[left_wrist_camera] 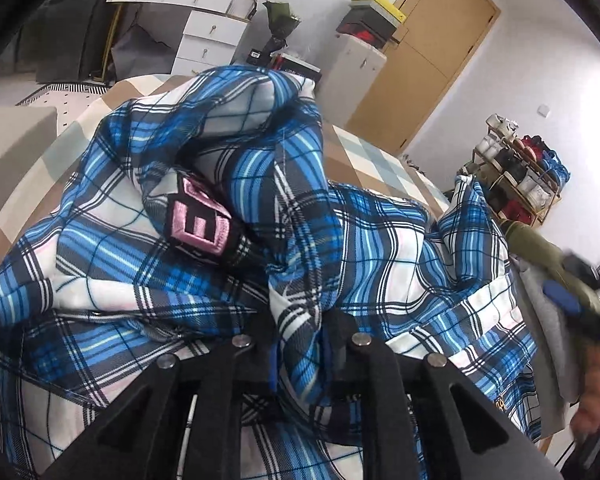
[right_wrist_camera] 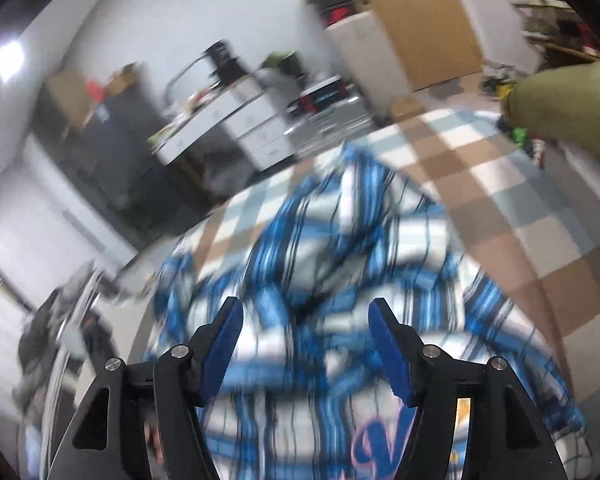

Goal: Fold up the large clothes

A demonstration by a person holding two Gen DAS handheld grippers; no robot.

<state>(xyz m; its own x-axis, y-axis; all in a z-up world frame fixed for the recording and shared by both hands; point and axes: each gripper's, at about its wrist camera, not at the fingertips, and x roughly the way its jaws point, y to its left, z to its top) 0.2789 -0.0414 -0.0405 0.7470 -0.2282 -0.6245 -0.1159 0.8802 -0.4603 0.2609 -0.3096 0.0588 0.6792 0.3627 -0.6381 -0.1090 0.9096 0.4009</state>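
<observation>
From the left wrist, the left tool (left_wrist_camera: 300, 344) is pinching a bunched fold of the blue, white and black plaid cotton shirt (left_wrist_camera: 112, 264), crumpled on the checked bed cover (left_wrist_camera: 364, 152); from the right wrist, the right tool (right_wrist_camera: 305, 344) is hanging wide apart and empty above it; folding is barely starting.

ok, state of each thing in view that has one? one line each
left gripper: shut on a bunched fold of the plaid shirt
right gripper: open, nothing between its fingers
plaid shirt: crumpled on the checked bedcover, unfolded
wooden door: closed
white drawers: closed
</observation>
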